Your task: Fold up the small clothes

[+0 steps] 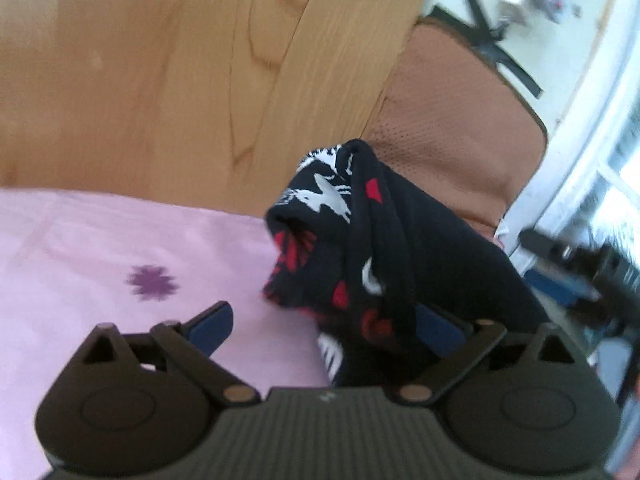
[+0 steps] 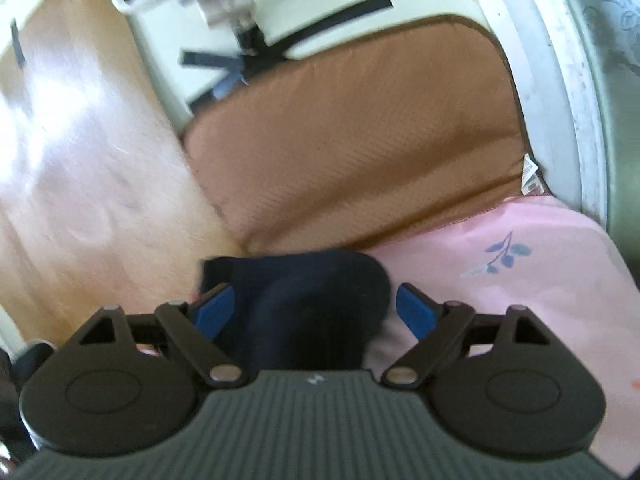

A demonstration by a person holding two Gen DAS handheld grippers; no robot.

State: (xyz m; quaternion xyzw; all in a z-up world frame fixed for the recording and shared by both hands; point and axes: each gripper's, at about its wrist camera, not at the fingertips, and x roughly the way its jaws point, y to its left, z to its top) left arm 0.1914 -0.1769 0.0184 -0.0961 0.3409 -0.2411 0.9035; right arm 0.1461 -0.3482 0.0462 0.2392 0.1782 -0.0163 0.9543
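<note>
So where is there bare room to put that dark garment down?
Bare wooden tabletop lies beyond the pink cloth, left of the brown cushion. The pink cloth is also clear around its purple flower. It is crowded where the black patterned garment bunches by the left tool.

A pink cloth (image 1: pixel 120 248) with a purple flower covers the near wooden worktop (image 1: pixel 160 80). A brown mesh cushion (image 2: pixel 352 140) lies beside it, against a white frame (image 2: pixel 560 100).

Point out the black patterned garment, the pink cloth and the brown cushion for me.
black patterned garment (image 1: pixel 332 200): left wrist view, on its white printed patch.
pink cloth (image 1: pixel 120 240): left wrist view, on plain fabric above the purple flower.
brown cushion (image 2: pixel 352 132): right wrist view, on its middle.
</note>
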